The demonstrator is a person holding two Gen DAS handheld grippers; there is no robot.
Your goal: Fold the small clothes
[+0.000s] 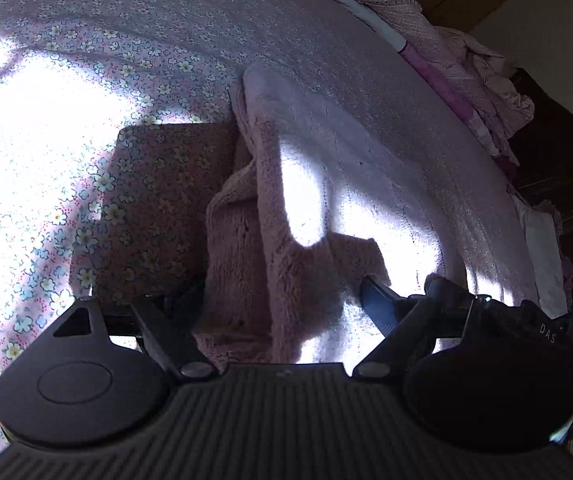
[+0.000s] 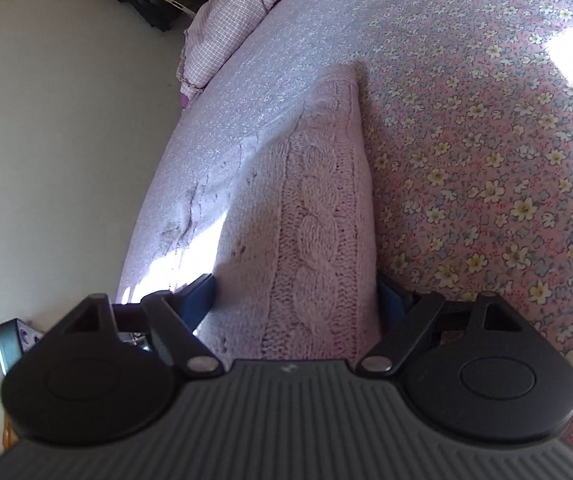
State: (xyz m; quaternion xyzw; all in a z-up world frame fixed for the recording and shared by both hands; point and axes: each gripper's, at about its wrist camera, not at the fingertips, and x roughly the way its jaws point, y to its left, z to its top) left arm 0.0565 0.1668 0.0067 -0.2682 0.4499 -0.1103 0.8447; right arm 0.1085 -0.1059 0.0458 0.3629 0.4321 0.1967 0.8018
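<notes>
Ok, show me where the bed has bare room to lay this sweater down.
Bare floral sheet lies open on the side of the pink knit sweater away from the bed's edge, out to the sunlit patch. Crowded: the rumpled checked bedding along the far edge; only a narrow strip borders the bed's edge.

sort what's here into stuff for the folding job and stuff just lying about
For the job:
- pink cable-knit sweater
- left gripper, open
- right gripper, open

Lying about:
- pink checked quilt, bunched up
- floral bedsheet
- small grey device on the floor
</notes>
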